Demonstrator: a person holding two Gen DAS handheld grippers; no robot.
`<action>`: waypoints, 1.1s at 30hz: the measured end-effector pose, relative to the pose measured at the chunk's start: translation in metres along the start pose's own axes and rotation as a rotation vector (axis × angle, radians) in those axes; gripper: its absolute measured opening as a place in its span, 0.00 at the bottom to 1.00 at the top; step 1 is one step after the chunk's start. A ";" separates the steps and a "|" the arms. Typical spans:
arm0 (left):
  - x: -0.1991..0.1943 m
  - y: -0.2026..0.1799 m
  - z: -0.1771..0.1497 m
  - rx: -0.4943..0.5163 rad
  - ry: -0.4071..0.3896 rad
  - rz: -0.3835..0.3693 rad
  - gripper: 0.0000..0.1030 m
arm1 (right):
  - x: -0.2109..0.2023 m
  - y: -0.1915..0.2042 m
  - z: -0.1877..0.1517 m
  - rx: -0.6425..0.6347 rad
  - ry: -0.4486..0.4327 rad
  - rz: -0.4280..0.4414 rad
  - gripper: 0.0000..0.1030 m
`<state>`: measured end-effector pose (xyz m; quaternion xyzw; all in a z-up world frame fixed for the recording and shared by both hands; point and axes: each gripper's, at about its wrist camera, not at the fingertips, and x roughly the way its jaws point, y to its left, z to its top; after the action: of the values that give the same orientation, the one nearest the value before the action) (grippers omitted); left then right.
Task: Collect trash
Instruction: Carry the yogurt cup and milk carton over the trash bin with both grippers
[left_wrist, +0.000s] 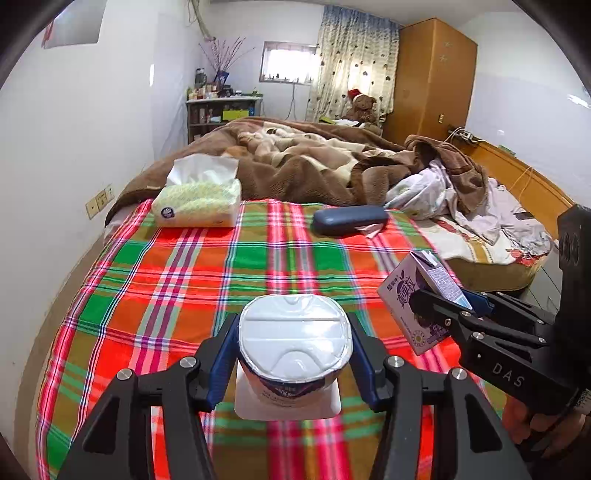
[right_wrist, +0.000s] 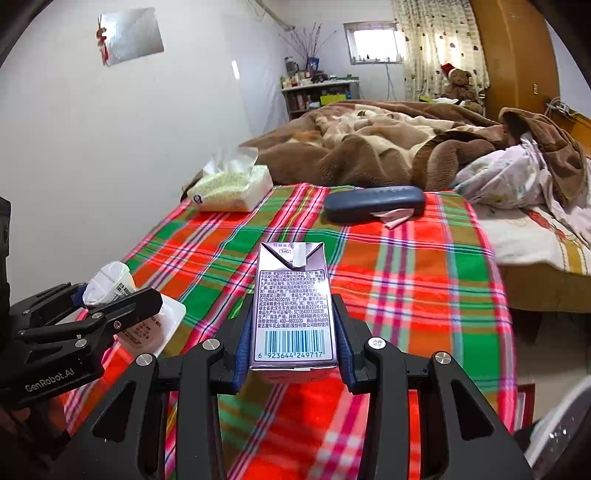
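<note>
A white yogurt cup (left_wrist: 293, 332) with a foil lid sits between the blue pads of my left gripper (left_wrist: 292, 321), which is shut on it above the plaid cloth (left_wrist: 166, 288). A white square piece shows under the cup. In the right wrist view the same cup (right_wrist: 110, 278) hangs in the left gripper (right_wrist: 110, 295) at the lower left. My right gripper (right_wrist: 292, 306) is shut on a purple drink carton (right_wrist: 291, 295), barcode side up. From the left wrist view, the carton (left_wrist: 410, 291) and right gripper (left_wrist: 443, 306) are at the right, held by a hand.
On the bed's plaid cloth lie a tissue pack (left_wrist: 199, 199) at the far left and a dark blue glasses case (left_wrist: 349, 218) with a pale paper scrap (right_wrist: 397, 218) under it. A brown blanket (left_wrist: 295, 162) and crumpled clothes (left_wrist: 461, 199) lie beyond. A white wall runs along the left.
</note>
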<state>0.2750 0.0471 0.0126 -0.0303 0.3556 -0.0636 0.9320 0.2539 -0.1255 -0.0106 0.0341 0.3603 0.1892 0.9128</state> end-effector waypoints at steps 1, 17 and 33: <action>-0.006 -0.005 -0.001 0.010 -0.006 -0.003 0.54 | -0.007 -0.002 -0.001 0.004 -0.009 -0.004 0.38; -0.061 -0.108 -0.019 0.126 -0.057 -0.136 0.54 | -0.096 -0.049 -0.030 0.075 -0.107 -0.104 0.38; -0.067 -0.229 -0.046 0.262 -0.012 -0.314 0.54 | -0.163 -0.125 -0.072 0.229 -0.128 -0.312 0.38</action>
<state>0.1727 -0.1709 0.0461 0.0355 0.3297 -0.2537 0.9087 0.1368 -0.3069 0.0162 0.0933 0.3214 0.0009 0.9423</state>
